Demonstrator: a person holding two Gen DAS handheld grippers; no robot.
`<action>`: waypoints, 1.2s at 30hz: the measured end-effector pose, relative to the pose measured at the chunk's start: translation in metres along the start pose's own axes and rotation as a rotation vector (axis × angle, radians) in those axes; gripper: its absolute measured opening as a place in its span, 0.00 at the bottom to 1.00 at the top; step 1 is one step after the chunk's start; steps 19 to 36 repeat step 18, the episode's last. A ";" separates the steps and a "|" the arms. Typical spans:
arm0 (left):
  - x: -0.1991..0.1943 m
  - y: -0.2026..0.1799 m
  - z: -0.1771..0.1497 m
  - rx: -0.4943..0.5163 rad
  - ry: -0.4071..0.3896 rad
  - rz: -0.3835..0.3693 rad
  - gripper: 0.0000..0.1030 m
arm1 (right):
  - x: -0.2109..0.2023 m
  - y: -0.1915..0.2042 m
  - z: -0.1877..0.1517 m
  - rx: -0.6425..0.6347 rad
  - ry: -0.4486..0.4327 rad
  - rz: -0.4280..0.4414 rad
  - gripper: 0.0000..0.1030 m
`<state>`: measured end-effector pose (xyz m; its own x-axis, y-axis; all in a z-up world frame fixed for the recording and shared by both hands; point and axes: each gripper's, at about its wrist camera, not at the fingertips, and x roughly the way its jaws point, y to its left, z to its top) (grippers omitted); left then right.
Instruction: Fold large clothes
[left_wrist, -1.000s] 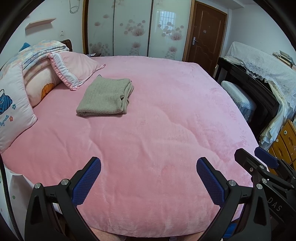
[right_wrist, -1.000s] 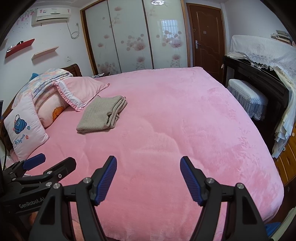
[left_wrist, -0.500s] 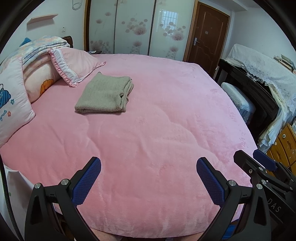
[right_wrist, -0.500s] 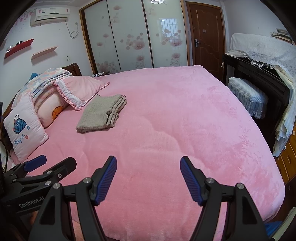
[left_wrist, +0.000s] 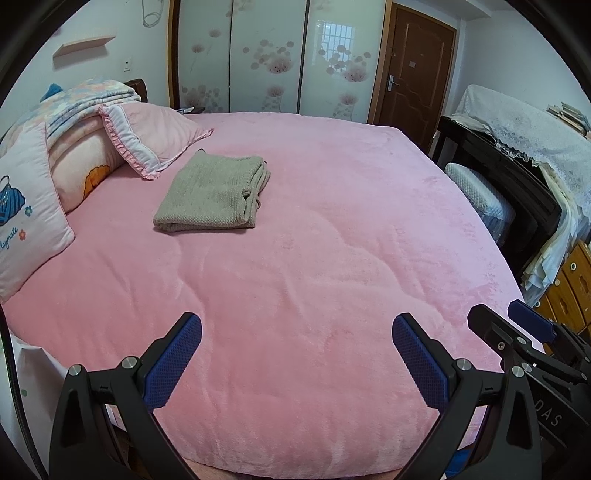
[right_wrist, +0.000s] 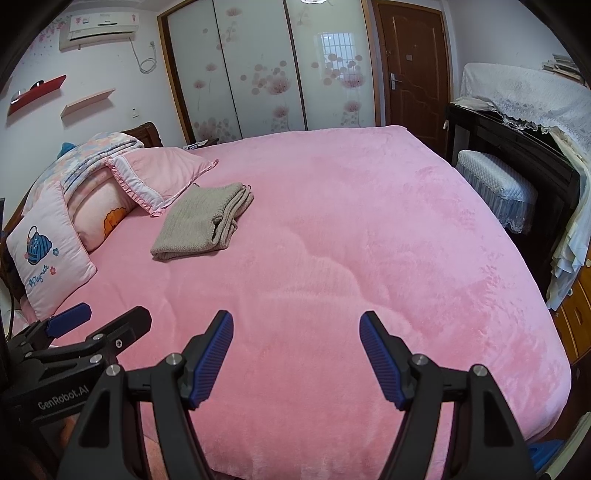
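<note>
Sweater (left_wrist: 212, 194), all folded up, lies on the pink bed (left_wrist: 332, 240) near the pillow corner, so the folding looks done, and both left gripper (left_wrist: 295, 360) and right gripper (right_wrist: 295, 354) fingers are wide and hold nothing.

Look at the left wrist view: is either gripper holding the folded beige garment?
No. The folded beige garment lies alone on the pink bed near the pillows, while the left gripper stands open and empty.

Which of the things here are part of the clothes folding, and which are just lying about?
Part of the job:
folded beige garment
left gripper
right gripper
pink bed

Just lying about:
pillows
folded quilt
padded stool
</note>
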<state>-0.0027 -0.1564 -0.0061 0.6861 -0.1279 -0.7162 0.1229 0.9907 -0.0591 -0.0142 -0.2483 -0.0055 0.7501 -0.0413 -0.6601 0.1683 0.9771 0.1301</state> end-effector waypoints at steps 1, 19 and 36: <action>0.000 0.000 0.000 0.002 -0.001 0.000 0.99 | 0.000 0.000 -0.001 0.001 0.000 0.000 0.69; 0.001 -0.008 -0.002 0.030 -0.024 0.011 0.99 | 0.004 0.001 -0.006 0.004 0.006 -0.007 0.69; 0.001 -0.008 -0.002 0.030 -0.024 0.011 0.99 | 0.004 0.001 -0.006 0.004 0.006 -0.007 0.69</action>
